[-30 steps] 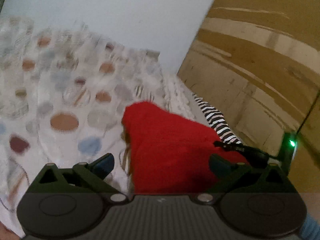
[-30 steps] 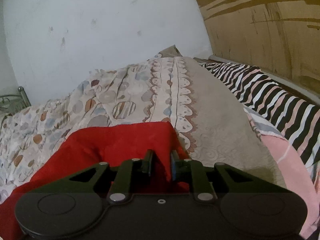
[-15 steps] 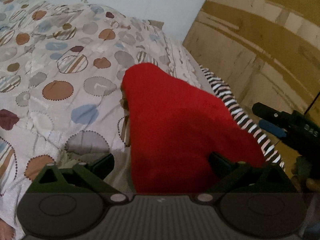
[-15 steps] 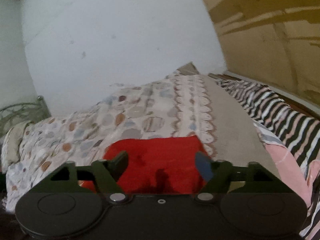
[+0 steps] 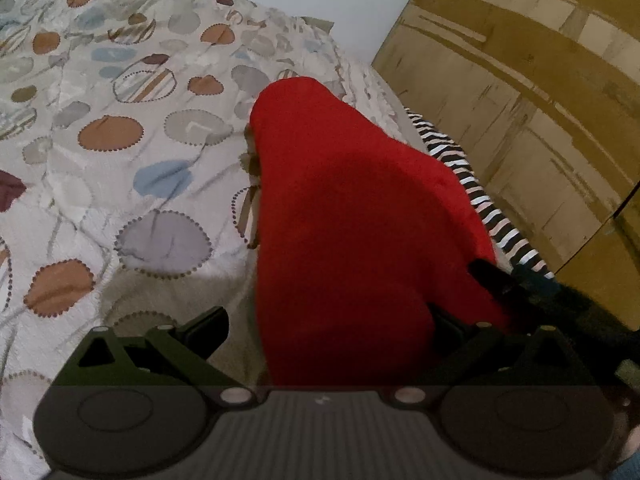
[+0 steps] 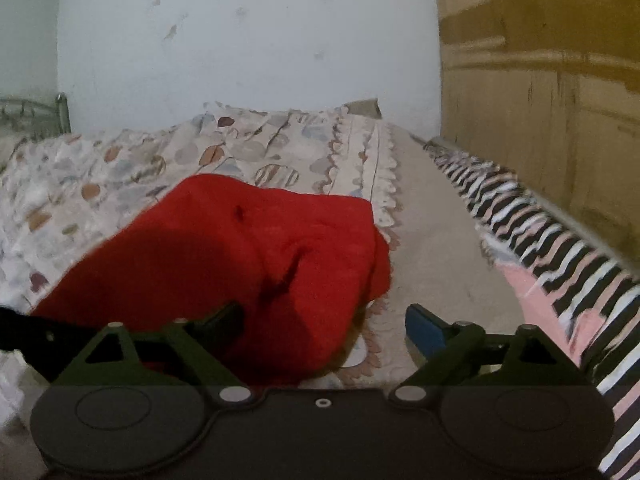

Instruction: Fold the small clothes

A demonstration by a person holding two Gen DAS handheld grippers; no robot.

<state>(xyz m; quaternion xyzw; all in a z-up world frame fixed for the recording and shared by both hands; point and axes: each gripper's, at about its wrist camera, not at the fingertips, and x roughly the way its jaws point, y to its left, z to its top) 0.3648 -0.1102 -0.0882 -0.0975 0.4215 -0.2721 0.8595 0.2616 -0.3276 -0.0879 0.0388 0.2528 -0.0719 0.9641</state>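
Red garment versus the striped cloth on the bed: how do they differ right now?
The red garment is plain, one solid colour; the striped cloth is banded black and white. The red garment lies mid-bed on the patterned bedspread, partly between the open right gripper's jaws, which have just been opening; the striped cloth stretches along the bed's edge beside the wooden wall, clear of both grippers. Both are soft fabrics lying loose on the bed.

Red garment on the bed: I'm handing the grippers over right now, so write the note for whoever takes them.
Right gripper: jaws have just been opening, nothing clamped.
Left gripper: open, straddling the garment's near edge.
Red garment: lying on the patterned bedspread, beside the striped cloth.
Done: right has let go.
Left: further folds cannot be judged; smooth and check.
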